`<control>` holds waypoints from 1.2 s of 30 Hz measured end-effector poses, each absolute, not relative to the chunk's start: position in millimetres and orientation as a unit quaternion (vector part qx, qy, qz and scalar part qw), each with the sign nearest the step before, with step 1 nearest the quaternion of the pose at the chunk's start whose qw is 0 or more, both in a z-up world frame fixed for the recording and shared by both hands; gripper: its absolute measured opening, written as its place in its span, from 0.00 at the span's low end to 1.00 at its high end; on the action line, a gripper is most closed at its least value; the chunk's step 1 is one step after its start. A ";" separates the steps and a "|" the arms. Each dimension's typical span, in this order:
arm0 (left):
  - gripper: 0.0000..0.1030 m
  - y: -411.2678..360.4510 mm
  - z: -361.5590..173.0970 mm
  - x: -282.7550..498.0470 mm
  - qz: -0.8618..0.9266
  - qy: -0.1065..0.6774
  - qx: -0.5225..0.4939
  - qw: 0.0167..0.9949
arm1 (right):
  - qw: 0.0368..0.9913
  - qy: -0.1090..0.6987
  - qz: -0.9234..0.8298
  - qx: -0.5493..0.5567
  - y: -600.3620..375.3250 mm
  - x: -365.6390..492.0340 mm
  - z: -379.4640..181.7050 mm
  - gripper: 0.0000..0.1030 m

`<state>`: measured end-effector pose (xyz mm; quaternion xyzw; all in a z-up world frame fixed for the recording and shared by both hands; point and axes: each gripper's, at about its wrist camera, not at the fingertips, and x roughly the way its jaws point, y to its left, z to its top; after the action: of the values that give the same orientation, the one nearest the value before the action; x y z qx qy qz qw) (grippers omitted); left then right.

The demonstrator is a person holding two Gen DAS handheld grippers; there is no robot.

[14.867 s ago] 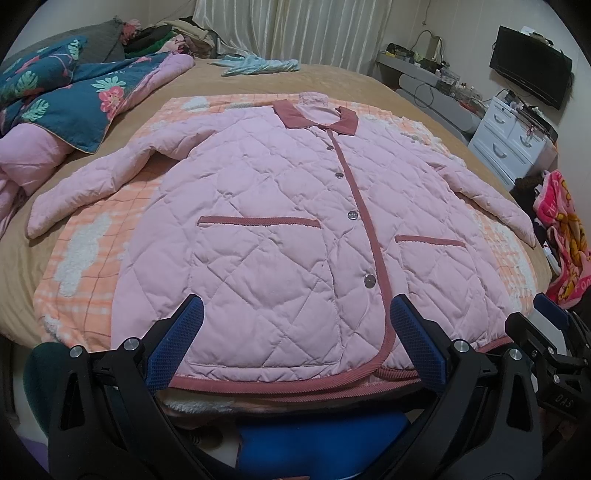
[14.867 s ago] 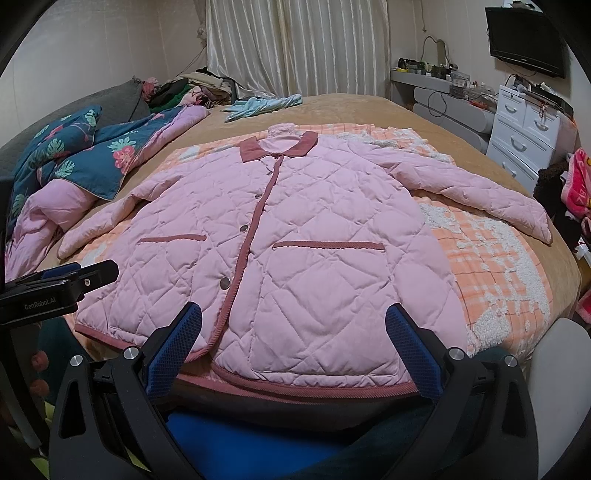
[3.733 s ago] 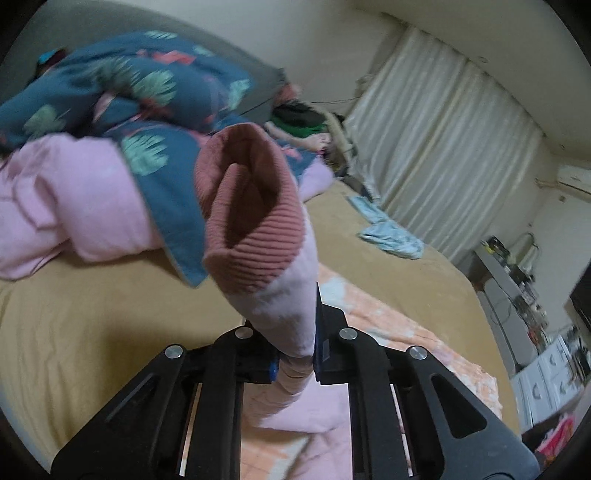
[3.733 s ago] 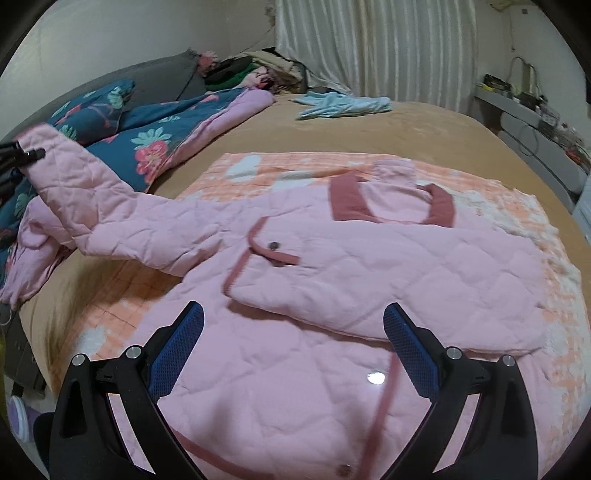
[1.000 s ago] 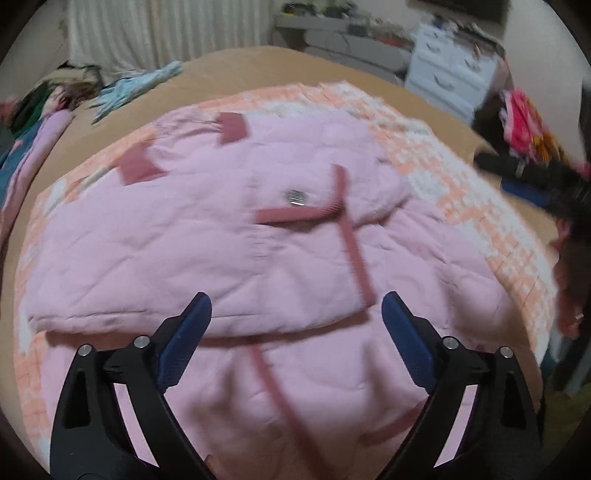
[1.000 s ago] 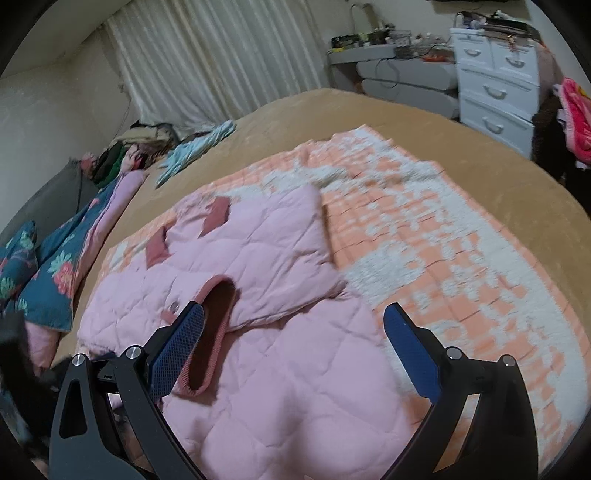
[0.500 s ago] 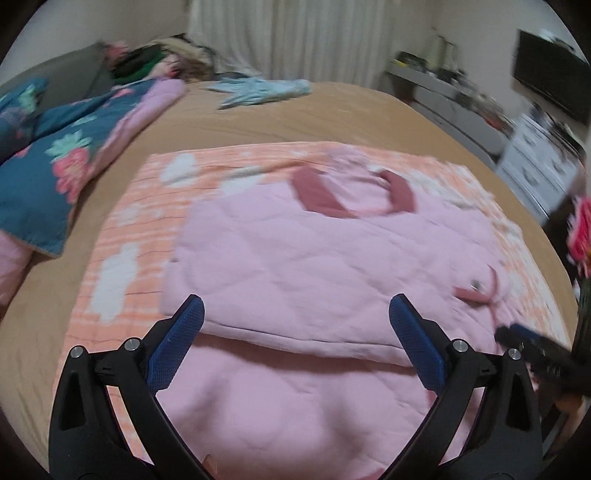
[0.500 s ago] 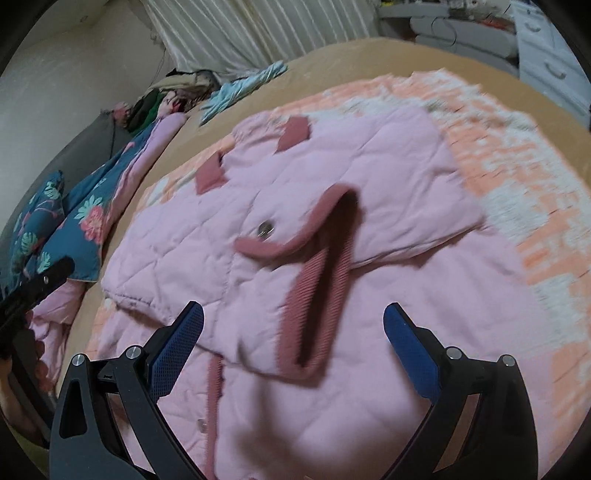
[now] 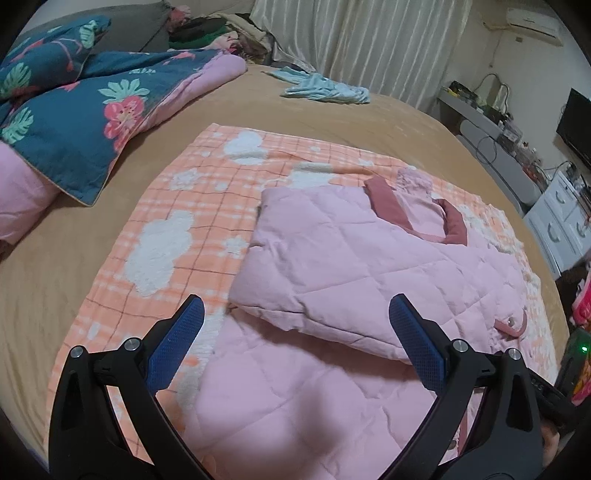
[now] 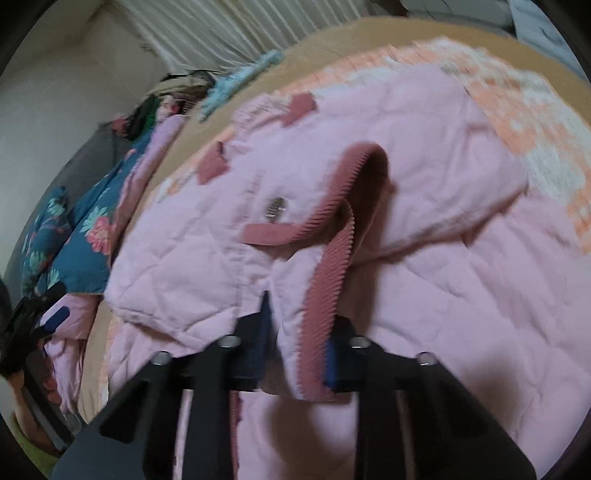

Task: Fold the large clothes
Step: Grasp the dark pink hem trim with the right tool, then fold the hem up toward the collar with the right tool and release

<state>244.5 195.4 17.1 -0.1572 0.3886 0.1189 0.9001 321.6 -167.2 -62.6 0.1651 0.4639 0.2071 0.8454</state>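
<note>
The left wrist view looks down from above over its spread blue-padded left gripper [image 9: 295,332] onto the quilted pink jacket [image 9: 351,266]. The right wrist view sits much closer, its right gripper [image 10: 295,347] against the same jacket's ribbed rose cuff [image 10: 328,273]; both share the jacket.

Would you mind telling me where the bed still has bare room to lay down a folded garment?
Free: the tan bedspread between the floral duvet and the light-blue garment, and the checked blanket left of the pink jacket. Crowded: the clothes pile by the curtain.

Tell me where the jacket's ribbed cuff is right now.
Right wrist view, centre: the ribbed cuff lies on the pink jacket, pinched in the right claw.
</note>
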 end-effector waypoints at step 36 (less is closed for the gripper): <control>0.91 136.3 6.3 325.6 0.054 0.421 -0.117 0.898 | 0.905 0.377 0.198 -0.009 -159.5 374.9 -12.1 0.14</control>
<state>325.6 136.3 6.3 -0.1174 0.4210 0.0543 0.8978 374.9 -159.5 -12.1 -0.0088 0.3771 0.1980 0.9047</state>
